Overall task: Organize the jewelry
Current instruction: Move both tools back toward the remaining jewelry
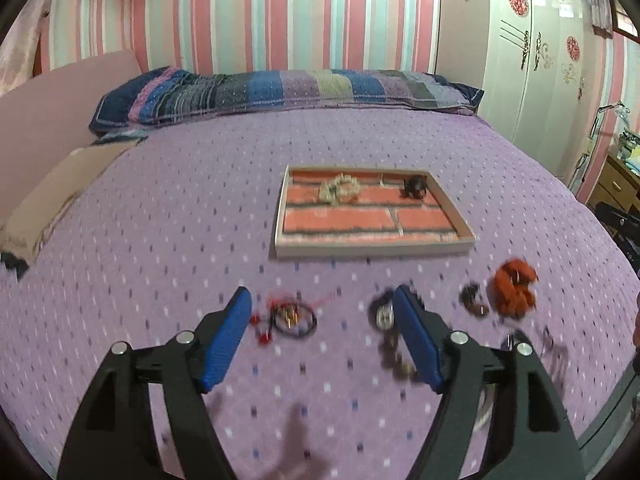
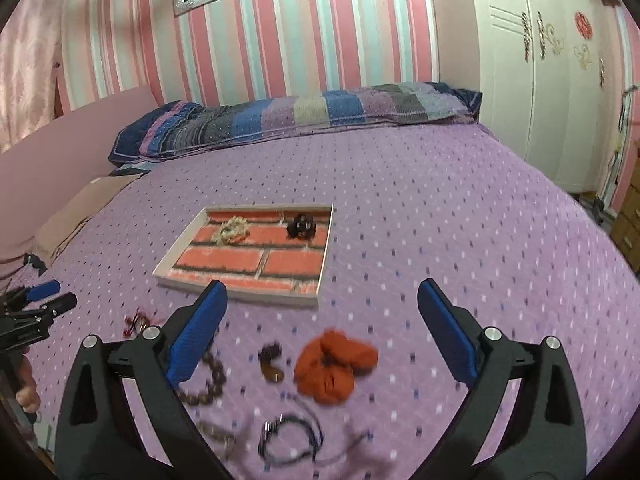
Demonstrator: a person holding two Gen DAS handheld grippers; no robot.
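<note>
Both grippers hang released and empty over the purple bedspread (image 1: 168, 208): left gripper (image 1: 322, 336), right gripper (image 2: 322, 332). At centre frame, the brick-patterned tray (image 1: 376, 249) already holds a cream beaded piece (image 1: 339, 189) and a dark piece (image 1: 416, 187). Still loose on the bed toward the lower frame are an orange scrunchie (image 2: 334, 364), brown bead strand (image 2: 210, 380), dark cord bracelet (image 2: 290, 434) and red-and-gold piece (image 1: 288, 316). Judging by that, most sorting remains.
</note>
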